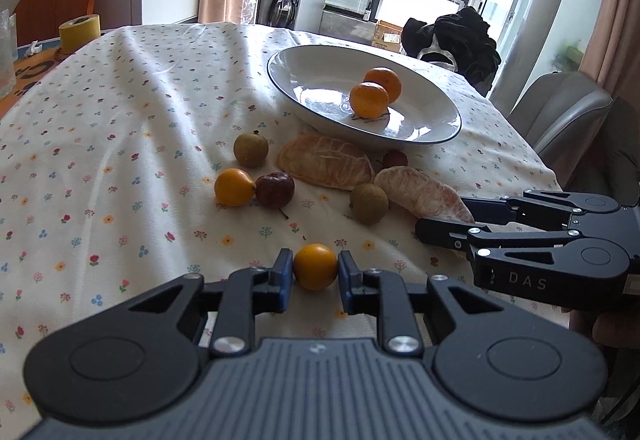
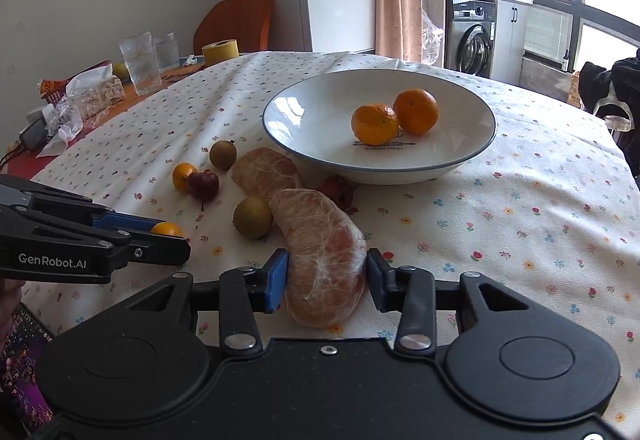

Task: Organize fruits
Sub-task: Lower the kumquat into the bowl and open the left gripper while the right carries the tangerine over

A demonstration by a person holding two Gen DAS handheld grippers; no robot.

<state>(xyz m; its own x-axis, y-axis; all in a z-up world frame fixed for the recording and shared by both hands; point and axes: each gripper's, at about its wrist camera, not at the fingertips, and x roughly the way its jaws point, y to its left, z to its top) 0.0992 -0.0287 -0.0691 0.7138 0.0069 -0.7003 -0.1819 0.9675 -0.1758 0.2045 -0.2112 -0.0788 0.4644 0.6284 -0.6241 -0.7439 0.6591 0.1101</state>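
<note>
two round orange tangerines (image 2: 394,118) already sit in the white blue-rimmed bowl (image 2: 472,156), while on the floral-clothed bench (image 2: 520,224) the left tool (image 1: 315,267) pinches a small yellow-orange fruit (image 1: 315,266), the right tool (image 2: 327,278) brackets a peeled pomelo segment (image 2: 324,260), seemingly gripping, and six or so fruits wait.

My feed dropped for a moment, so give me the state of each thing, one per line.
Left hand-held gripper: pads around small yellow-orange fruit.
Right hand-held gripper: pads against near pomelo segment on the cloth.
Bowl: upright, holds two mandarins.
Far pomelo segment: peeled, on the tablecloth.
Glasses: upright.
</note>
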